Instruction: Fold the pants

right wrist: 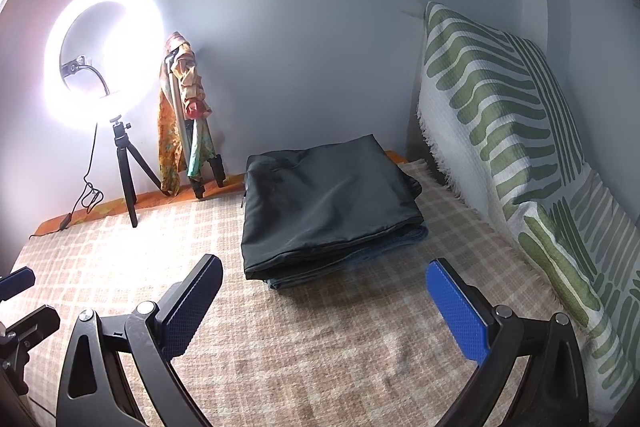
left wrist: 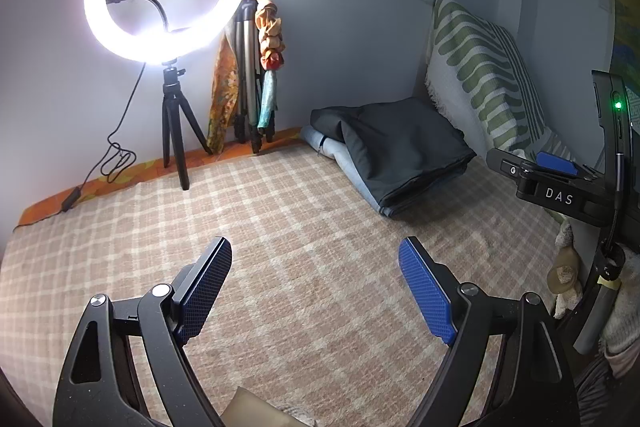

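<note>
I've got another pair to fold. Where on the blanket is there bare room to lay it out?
Free: the checked blanket between the open left gripper, the open right gripper and the ring light tripod. Crowded: the far right corner, where the folded pants stack lies beside the leaf-print pillow.

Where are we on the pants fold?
Done, by the look of it: dark pants lie folded flat on top of a folded blue garment, stacked on the checked blanket near the pillow. In hand: nothing. The left claw and right claw both stand open over bare blanket, short of the stack. Left: no unfolded pants show in either view.
</note>
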`<state>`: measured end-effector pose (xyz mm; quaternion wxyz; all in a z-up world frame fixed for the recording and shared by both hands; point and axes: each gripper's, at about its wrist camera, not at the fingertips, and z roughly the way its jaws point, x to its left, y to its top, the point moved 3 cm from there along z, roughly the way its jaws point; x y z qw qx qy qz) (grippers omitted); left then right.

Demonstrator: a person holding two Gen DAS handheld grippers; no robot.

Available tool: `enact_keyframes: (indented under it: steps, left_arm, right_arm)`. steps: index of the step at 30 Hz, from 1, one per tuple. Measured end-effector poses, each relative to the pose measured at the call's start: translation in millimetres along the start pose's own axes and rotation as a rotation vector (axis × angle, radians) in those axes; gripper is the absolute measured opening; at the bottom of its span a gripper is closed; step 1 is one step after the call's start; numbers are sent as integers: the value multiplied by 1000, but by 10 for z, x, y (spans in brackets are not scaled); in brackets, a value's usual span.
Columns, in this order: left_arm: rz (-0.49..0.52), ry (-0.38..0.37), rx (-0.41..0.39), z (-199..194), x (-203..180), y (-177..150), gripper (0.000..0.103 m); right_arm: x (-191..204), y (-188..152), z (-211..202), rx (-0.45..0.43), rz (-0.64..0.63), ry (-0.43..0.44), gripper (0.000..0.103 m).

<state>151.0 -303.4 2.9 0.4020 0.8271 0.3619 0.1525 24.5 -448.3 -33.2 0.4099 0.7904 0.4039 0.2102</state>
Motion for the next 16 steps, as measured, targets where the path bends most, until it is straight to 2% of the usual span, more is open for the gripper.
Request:
enact_keyframes:
  steps: [16]
  left_arm:
    - [8, 0, -36, -105, -30, -22, 86]
  right_arm:
    - [4, -1, 3, 3, -7, 9, 103]
